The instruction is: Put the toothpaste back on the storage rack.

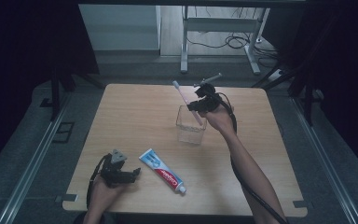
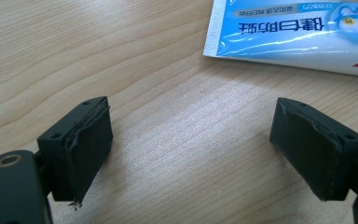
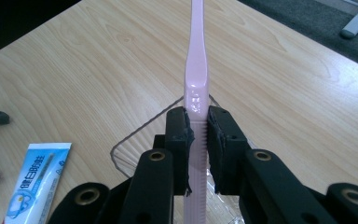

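Near the worktop's front left corner, the left claw (image 1: 133,173) rests wide open, gripping nothing. Just right of it lies the toothpaste tube (image 1: 162,171), partly cut off in the left gripper view. Mid-worktop, toward the far edge, the right claw (image 3: 199,140) clamps the pink toothbrush (image 3: 196,70) over the clear cup (image 1: 190,125); its lower end is hidden.

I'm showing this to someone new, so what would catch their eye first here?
Probably the pink toothbrush, clamped in the right gripper and slanting over the clear square container mid-table. Next, the blue-and-white toothpaste tube lying flat near the front edge, with the left gripper open beside it.
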### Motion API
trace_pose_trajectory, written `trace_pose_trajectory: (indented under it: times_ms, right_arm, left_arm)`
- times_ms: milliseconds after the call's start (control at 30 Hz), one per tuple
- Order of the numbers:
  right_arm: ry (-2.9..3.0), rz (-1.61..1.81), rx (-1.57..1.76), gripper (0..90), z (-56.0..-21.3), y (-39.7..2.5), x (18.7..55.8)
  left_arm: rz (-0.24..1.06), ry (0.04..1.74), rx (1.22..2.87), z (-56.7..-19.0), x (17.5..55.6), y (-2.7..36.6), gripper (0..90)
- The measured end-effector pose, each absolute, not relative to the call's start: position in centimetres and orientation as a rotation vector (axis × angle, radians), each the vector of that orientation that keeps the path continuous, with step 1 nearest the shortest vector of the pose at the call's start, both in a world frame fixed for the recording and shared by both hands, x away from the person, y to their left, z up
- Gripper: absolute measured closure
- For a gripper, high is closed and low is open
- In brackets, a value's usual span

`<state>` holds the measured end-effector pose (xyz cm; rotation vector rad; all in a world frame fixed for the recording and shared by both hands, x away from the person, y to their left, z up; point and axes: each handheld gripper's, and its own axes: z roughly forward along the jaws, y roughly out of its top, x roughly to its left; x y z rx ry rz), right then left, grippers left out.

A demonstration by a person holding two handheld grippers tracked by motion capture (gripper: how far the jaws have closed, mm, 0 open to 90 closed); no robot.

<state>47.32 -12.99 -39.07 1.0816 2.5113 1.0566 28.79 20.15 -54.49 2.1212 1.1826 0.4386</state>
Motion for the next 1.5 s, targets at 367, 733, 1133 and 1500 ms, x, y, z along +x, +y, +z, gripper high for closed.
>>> trace_pose_trajectory:
  times_ms: [367,733,1133,1500]
  right_arm:
    - [2.532,1.035,1.094,78.2,-41.4,-12.9,47.4]
    - [2.563,0.981,1.124,78.1,-43.8,-13.1,47.5]
    - [2.607,0.916,1.134,77.8,-45.1,-13.0,47.7]
    - [2.629,0.901,1.144,76.3,-45.6,-13.1,47.7]
  left_arm:
    - [0.437,1.182,2.122,-54.5,28.8,20.1,12.9]
    - [0.439,1.182,2.122,-54.5,28.8,20.2,12.9]
    - [0.439,1.182,2.122,-54.5,28.8,20.1,12.9]
    - [0.440,1.182,2.123,-54.5,28.8,20.2,12.9]
